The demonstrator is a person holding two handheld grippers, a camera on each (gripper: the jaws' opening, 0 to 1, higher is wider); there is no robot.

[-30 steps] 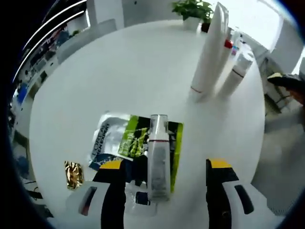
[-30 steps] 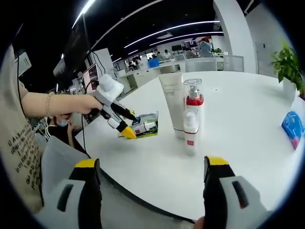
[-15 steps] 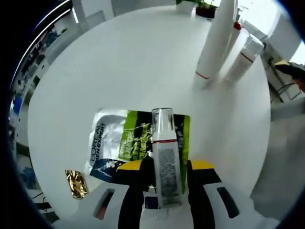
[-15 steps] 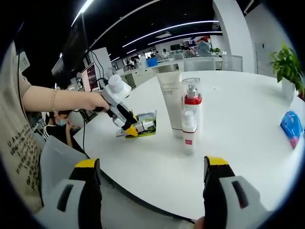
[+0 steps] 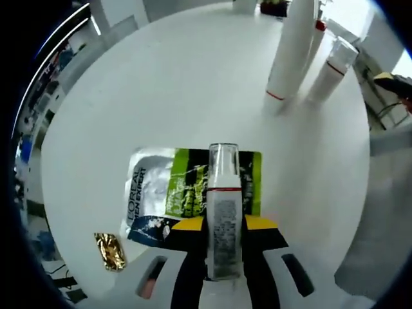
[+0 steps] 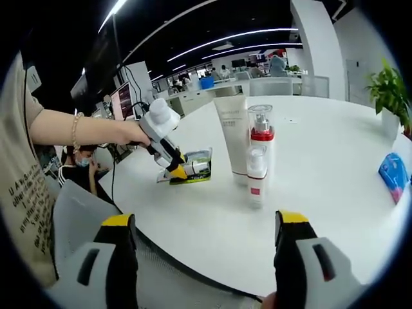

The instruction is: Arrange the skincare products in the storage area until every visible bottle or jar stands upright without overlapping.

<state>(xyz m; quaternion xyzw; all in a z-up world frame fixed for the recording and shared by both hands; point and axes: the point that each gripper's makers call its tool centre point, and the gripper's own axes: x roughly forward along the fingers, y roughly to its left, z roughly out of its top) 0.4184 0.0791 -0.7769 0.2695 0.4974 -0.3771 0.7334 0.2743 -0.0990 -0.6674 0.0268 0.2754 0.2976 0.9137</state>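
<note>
Left tool point(image 5: 224, 226) has its yellow-tipped jaws closed against the sides of a small clear-capped bottle point(image 5: 223, 206) that lies flat on top of a green-and-silver sachet point(image 5: 183, 187) near the table point(image 5: 161, 84) edge. Right tool point(image 6: 199, 225) hangs wide apart and empty off the near edge of the table, facing the standing group.

On the white round table, the tall cream tube point(image 6: 232, 138) stands upright on its cap, with the red-collared pump bottle point(image 6: 261, 132) just beside it and a shorter white bottle point(image 6: 256, 175) in front, close but seemingly not overlapping. Those three look done.

What is left, by my judgement, is the gripped bottle: it needs lifting off the sachet and setting upright on bare table. A small gold packet point(image 5: 110, 242) lies beside the sachet, and a blue packet point(image 6: 393, 172) sits far to the side.
</note>
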